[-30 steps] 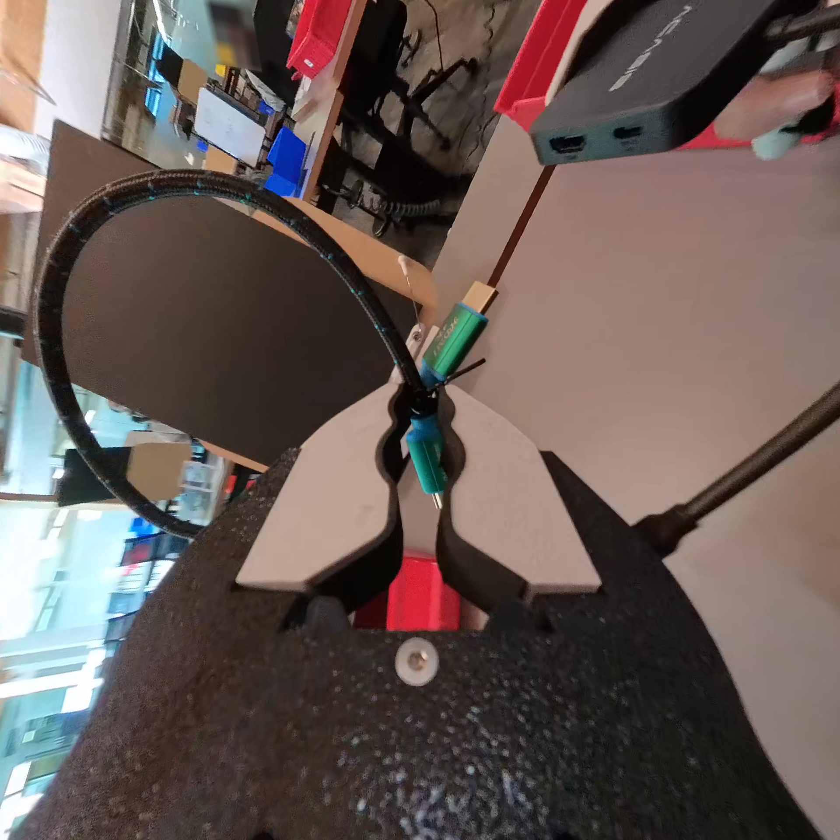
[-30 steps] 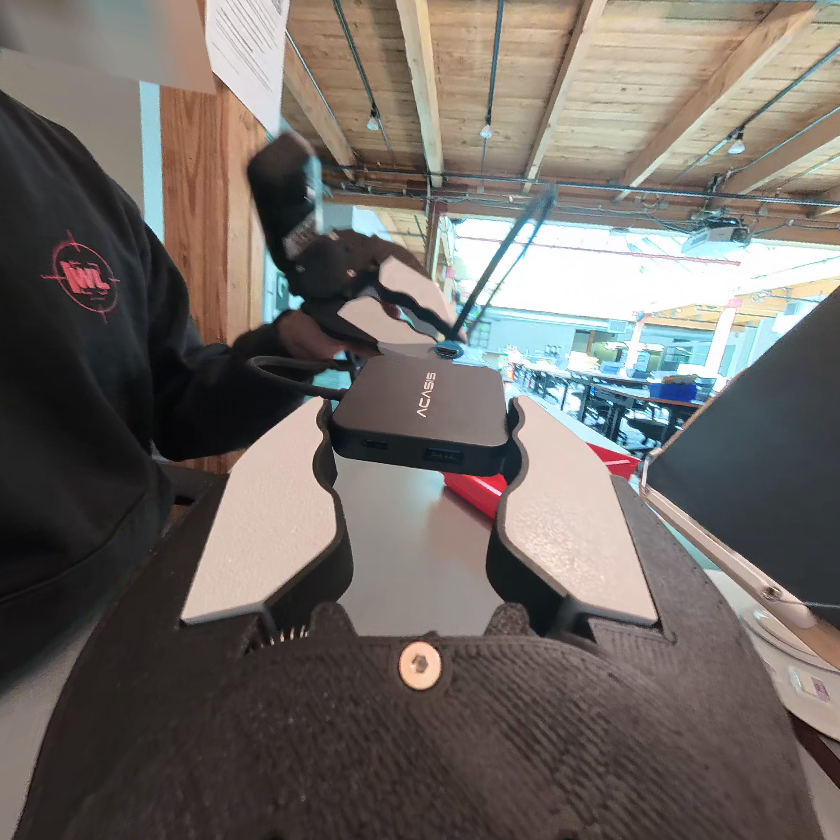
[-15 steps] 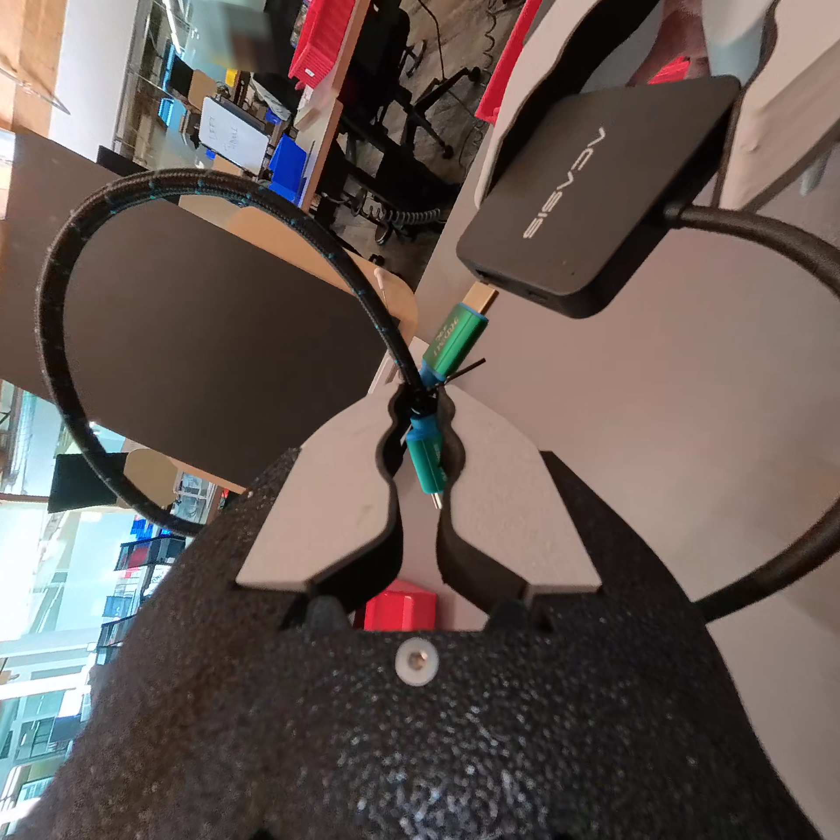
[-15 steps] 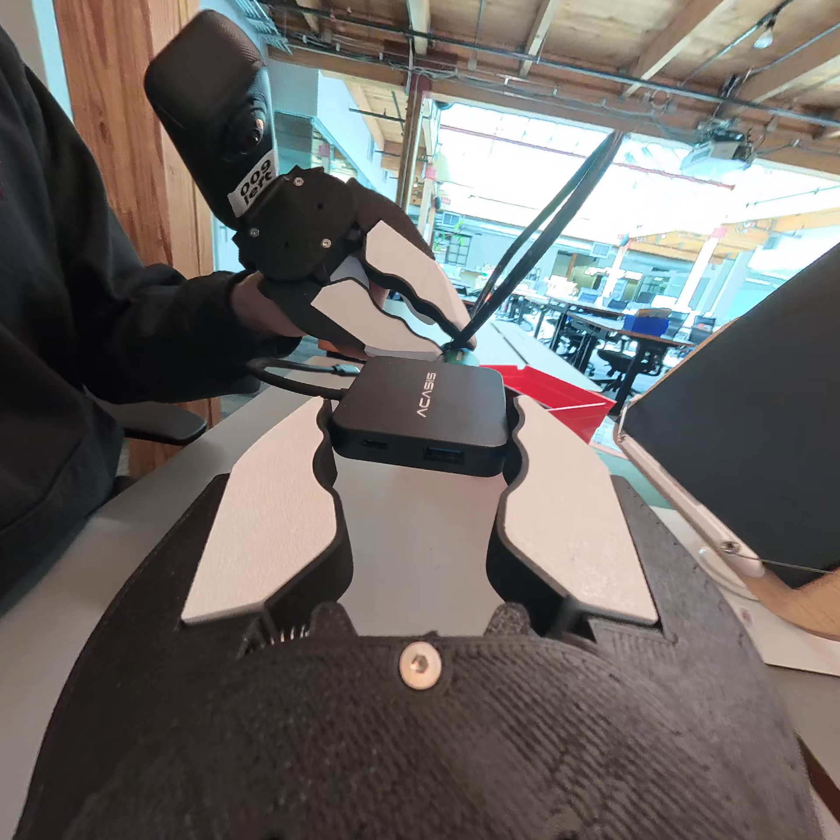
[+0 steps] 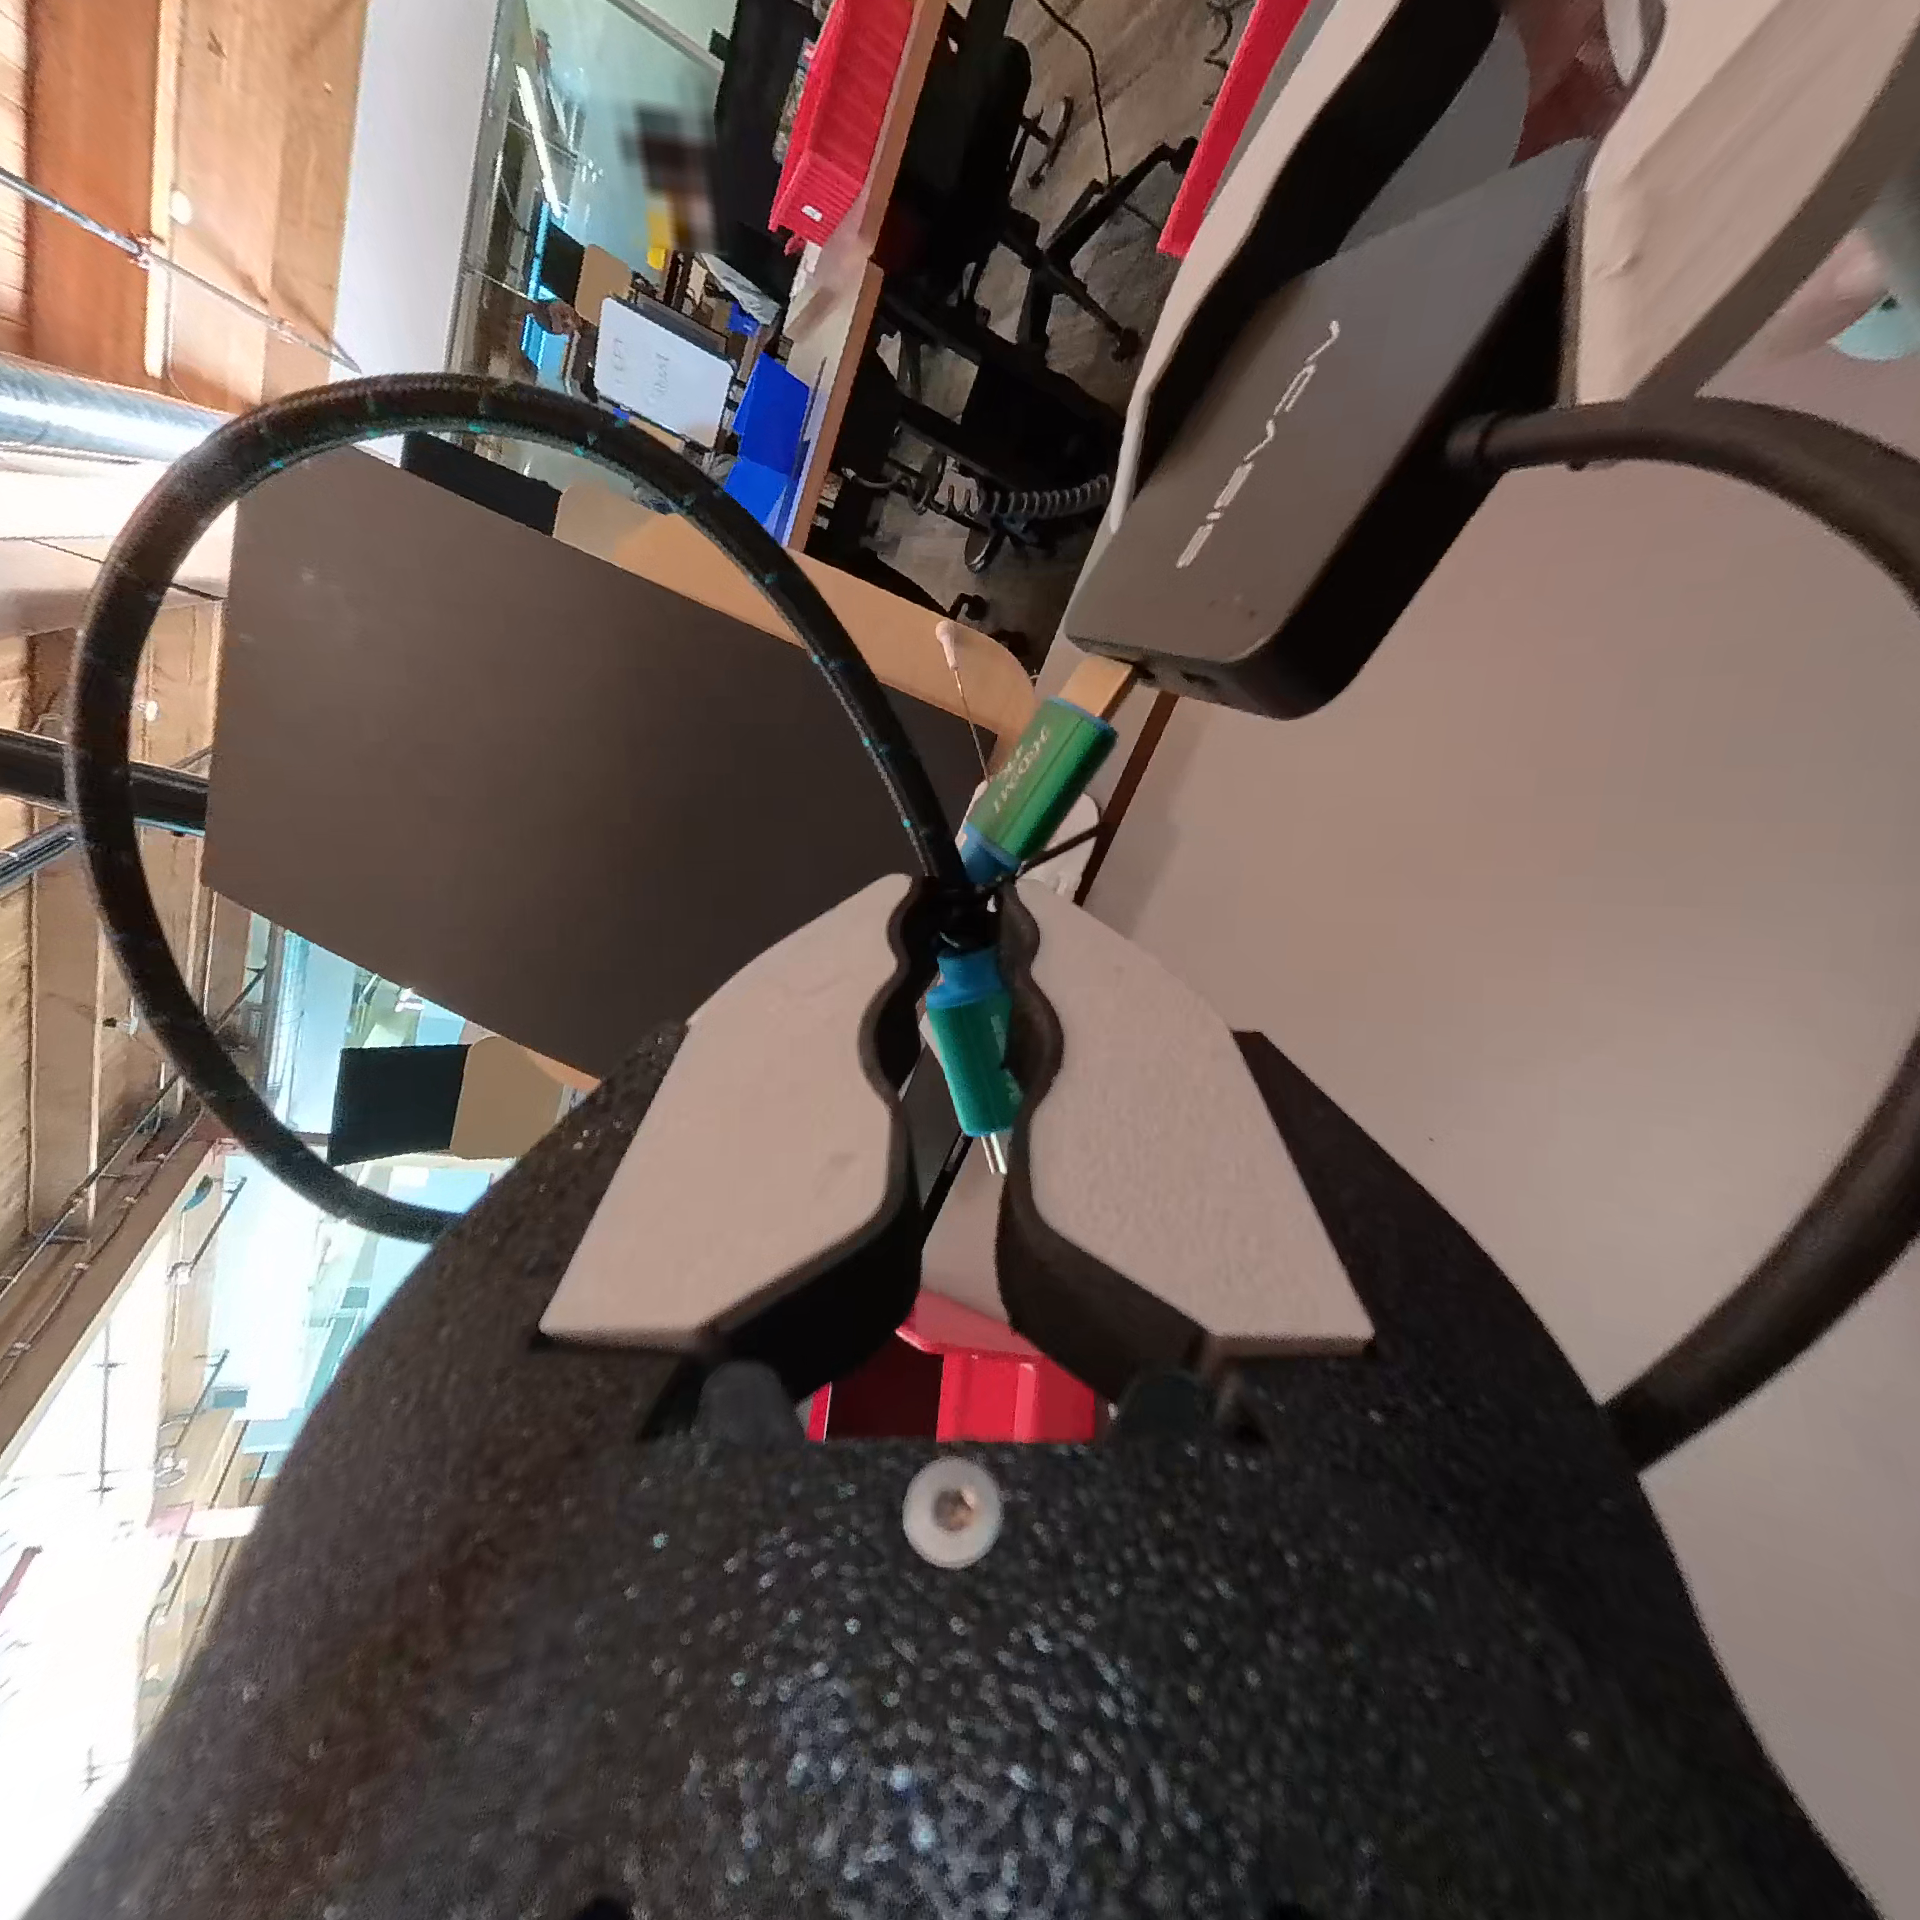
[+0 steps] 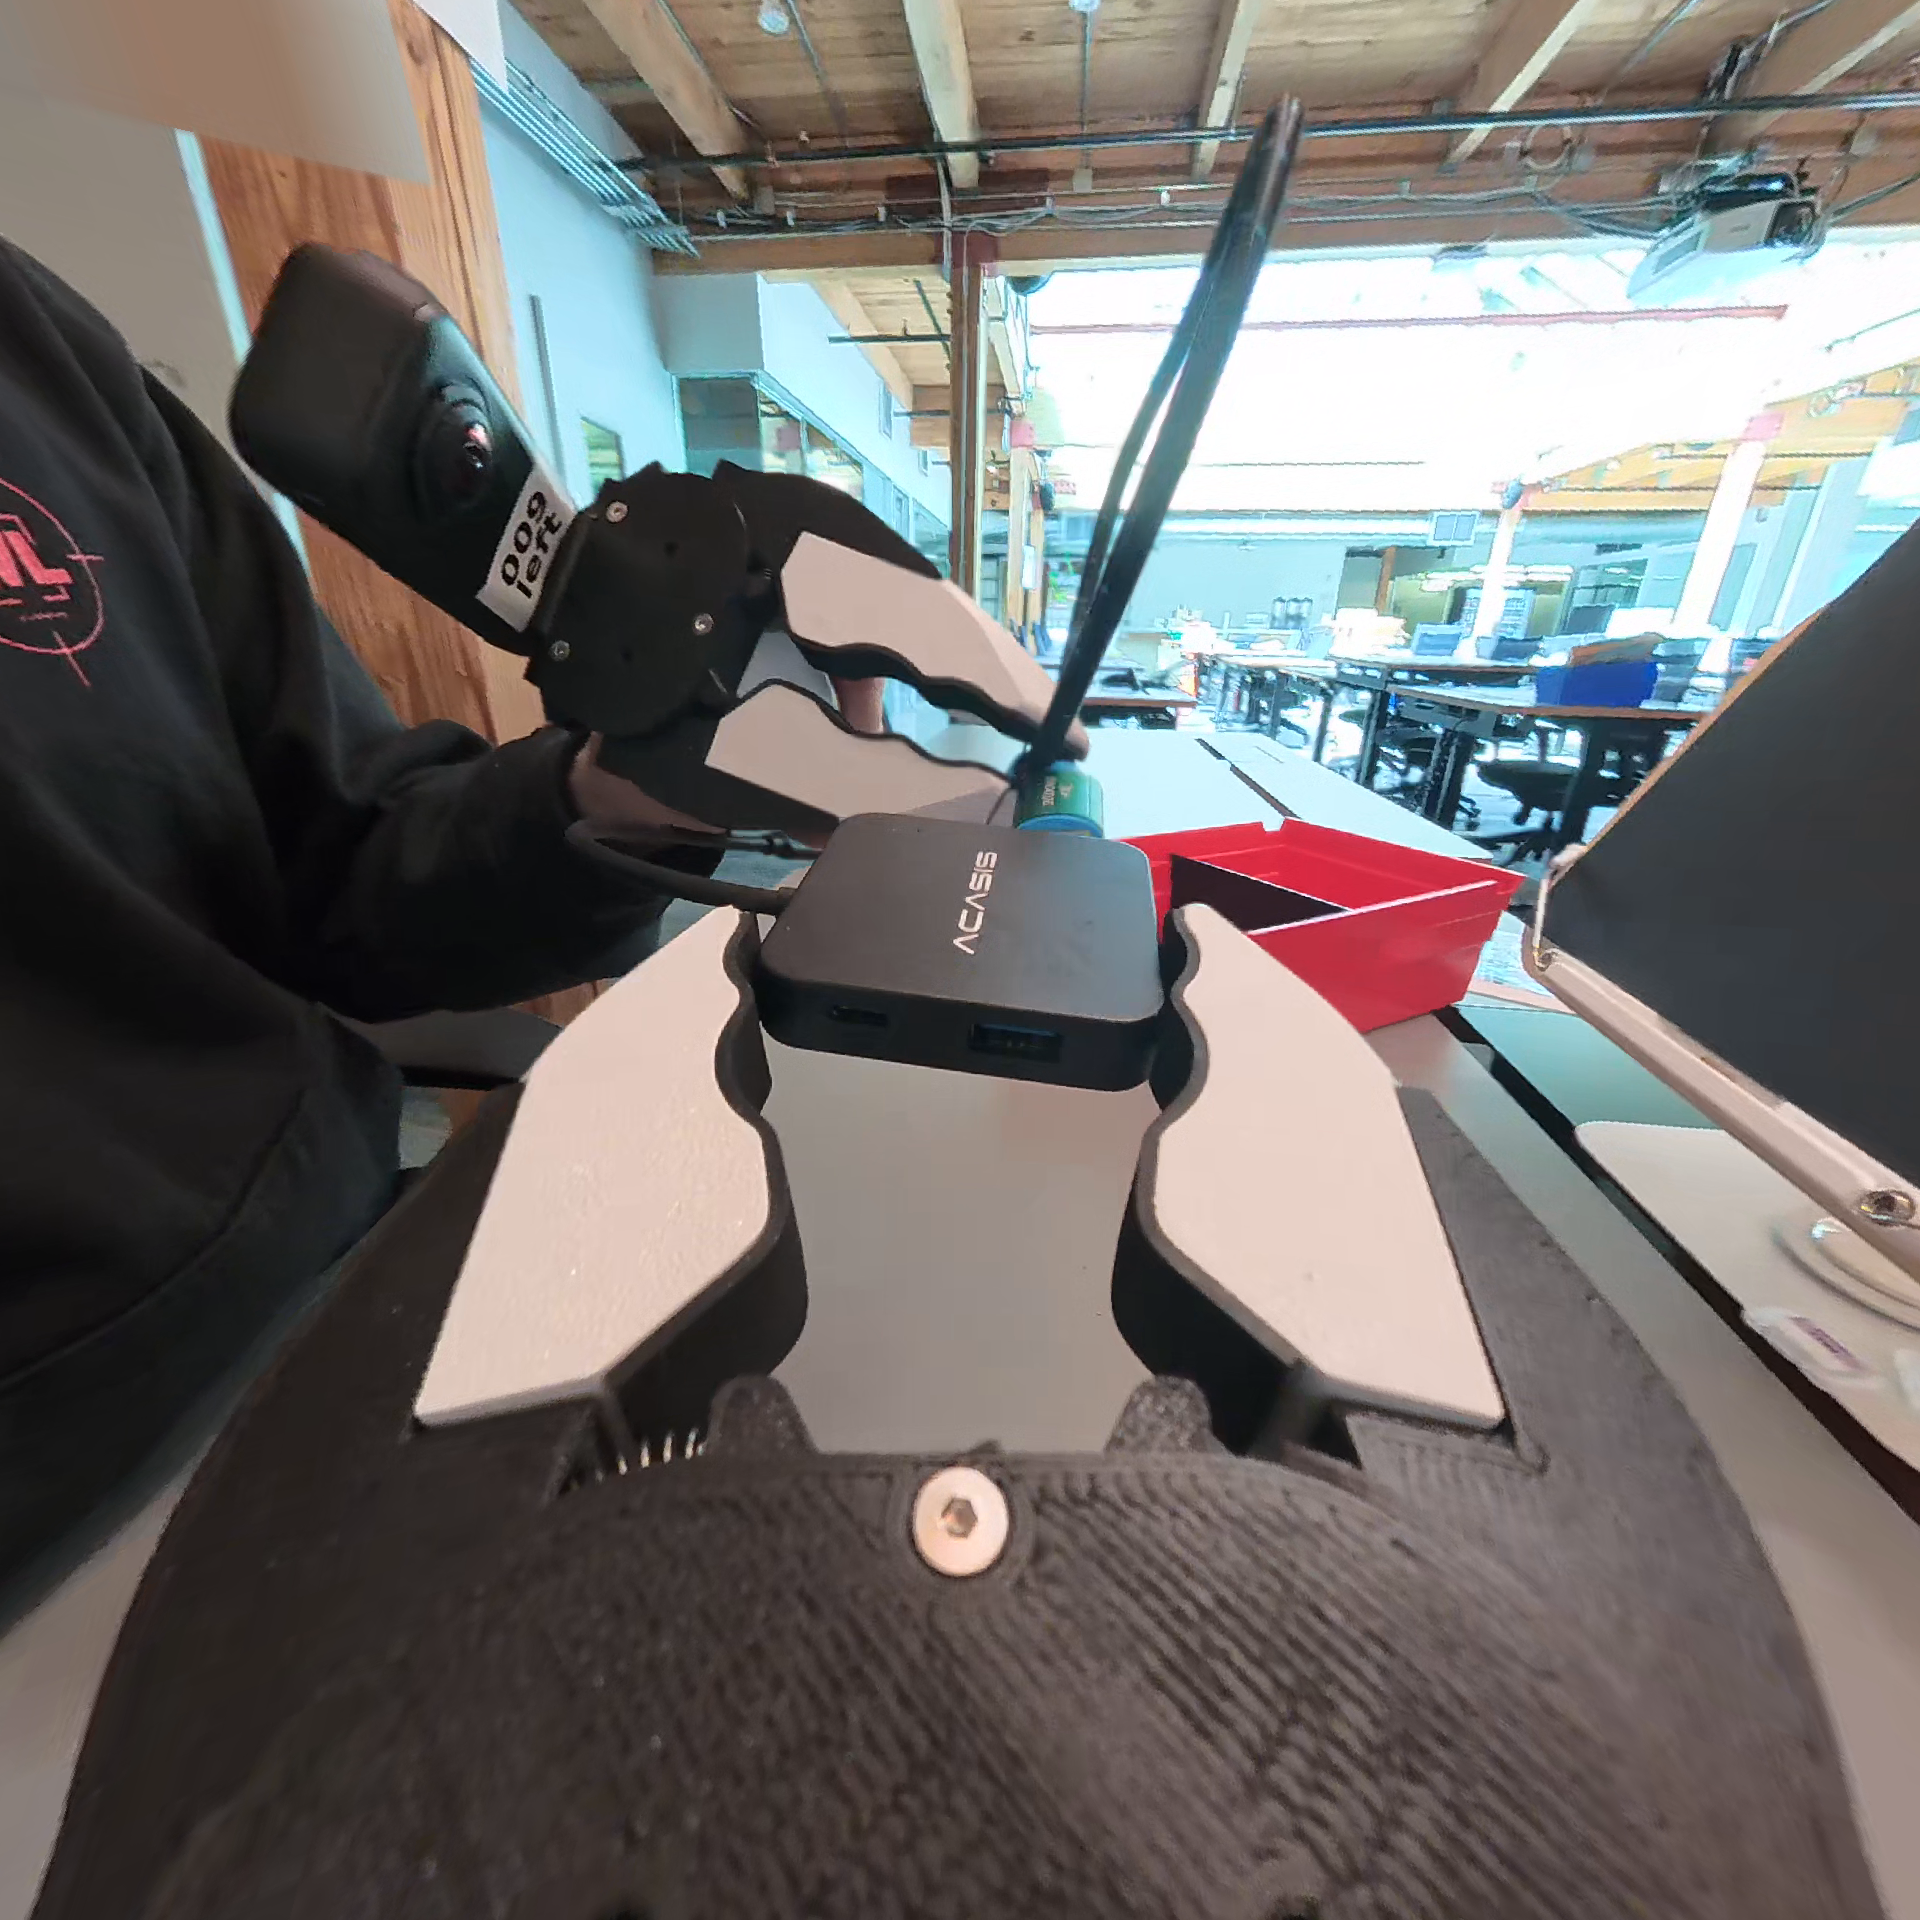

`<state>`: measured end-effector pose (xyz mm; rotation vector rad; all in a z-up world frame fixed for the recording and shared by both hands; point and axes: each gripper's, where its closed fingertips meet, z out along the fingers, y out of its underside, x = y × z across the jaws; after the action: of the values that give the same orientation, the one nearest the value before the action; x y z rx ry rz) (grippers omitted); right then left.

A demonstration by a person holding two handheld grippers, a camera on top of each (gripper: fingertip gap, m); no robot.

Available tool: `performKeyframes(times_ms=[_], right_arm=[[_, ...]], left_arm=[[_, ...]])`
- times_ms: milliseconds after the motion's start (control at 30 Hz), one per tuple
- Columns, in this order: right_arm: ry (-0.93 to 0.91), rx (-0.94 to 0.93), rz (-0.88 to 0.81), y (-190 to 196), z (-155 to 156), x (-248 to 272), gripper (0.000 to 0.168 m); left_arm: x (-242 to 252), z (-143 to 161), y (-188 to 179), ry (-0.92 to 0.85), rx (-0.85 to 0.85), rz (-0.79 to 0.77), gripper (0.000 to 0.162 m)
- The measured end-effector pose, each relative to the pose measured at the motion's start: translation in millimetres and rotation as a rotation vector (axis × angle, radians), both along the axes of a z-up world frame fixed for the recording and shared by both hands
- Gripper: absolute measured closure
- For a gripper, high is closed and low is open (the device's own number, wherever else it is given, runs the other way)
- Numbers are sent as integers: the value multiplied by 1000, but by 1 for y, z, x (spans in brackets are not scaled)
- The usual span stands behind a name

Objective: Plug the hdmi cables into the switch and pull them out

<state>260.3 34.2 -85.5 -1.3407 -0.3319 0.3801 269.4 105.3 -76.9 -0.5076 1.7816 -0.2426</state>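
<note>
Now left gripper [image 5: 961, 914] jaws clamp green HDMI plug's [image 5: 1034, 784] cable; right gripper [image 6: 956, 940] jaws grip switch [image 6: 961, 940]. Square gold tip to port, push straight.

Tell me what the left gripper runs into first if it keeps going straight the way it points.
Most likely the black switch held by the right gripper. The left gripper pinches the cable, and the green HDMI plug leading it has its gold tip right at the switch's edge; whether it is already touching is unclear.

Background clutter only
Red bin [image 6: 1361, 930] on the grey table [image 6: 966, 1247], dark tilted panel [image 6: 1766, 862] on the right, office desks [image 6: 1455, 707] far behind, wood-beam ceiling [image 6: 935, 83].
</note>
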Motion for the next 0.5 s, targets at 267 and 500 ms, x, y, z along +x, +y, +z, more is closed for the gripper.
performKeyframes(times_ms=[267, 500], right_arm=[[50, 51, 28, -6, 4, 4, 95], [53, 19, 34, -8, 1, 6, 95]], left_arm=[[-2, 4, -5, -9, 45, -4, 150], [0, 2, -7, -10, 45, -10, 151]])
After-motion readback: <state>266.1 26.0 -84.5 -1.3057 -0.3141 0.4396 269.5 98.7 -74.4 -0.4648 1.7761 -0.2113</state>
